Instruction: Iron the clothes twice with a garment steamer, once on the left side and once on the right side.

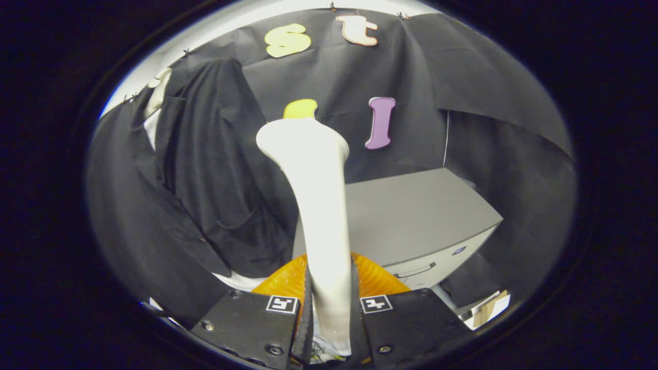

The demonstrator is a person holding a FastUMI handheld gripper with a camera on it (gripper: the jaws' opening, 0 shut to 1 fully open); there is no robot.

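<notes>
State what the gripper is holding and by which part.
The gripper is shut on the garment steamer, both fingers pressing its white handle near the lower end, above the orange base; the steamer's head points away, beyond the fingers.

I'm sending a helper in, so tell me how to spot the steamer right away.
Start at the grey cabinet against the black cloth wall, with the dark jacket hanging beside it. In front of both, the steamer rises from between the tongs, which are shut on its handle. It is the sole white thing here, a tall neck widening at the top, with an orange part at its base.
</notes>
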